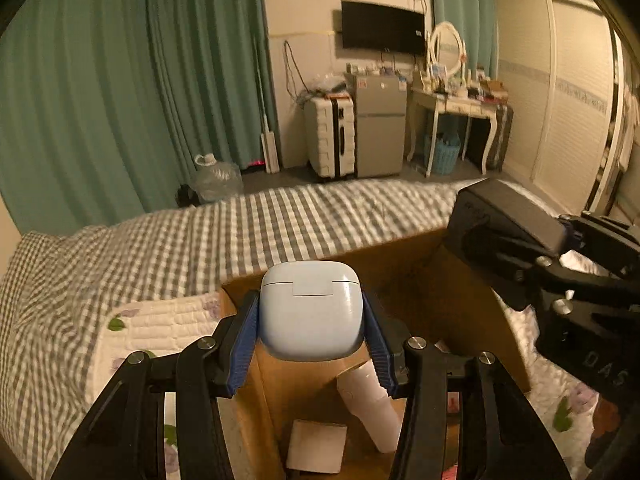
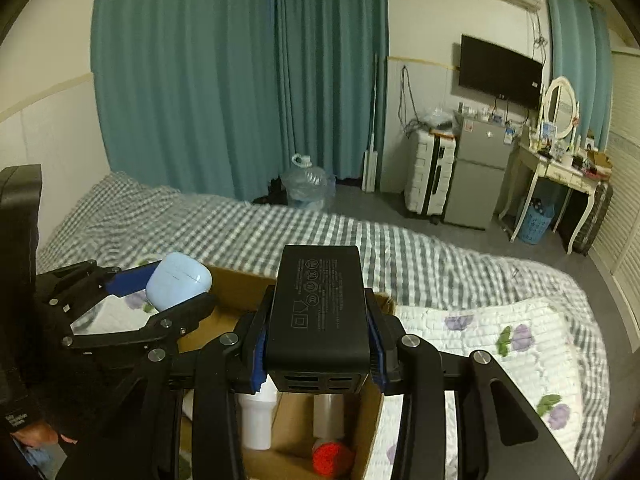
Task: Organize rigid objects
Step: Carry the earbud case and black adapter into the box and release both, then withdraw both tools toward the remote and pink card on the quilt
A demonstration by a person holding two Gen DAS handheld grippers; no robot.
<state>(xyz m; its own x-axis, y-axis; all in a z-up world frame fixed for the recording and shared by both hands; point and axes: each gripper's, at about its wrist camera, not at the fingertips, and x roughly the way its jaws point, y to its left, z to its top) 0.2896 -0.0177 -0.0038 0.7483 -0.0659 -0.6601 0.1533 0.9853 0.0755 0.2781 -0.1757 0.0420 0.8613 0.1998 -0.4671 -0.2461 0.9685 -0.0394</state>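
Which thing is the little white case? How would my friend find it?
Start at the checked bed and find the cardboard box on it. Above the box, the left gripper pinches the earbud case: small, rounded, pale, unlike the flat black power bank beside it.

Dim indoor light fills both fisheye views; the left wrist view carries a warm amber cast, the right wrist view a cooler one. Black vignetting rounds every corner, and the green curtains (image 1: 120,80) bow along the edges. The checked bedspread (image 2: 360,248) smears with slight motion blur at its far edge. Deep shadow pools inside the cardboard box (image 1: 404,288), its contents murky. The light source itself seems to sit overhead, out of frame.
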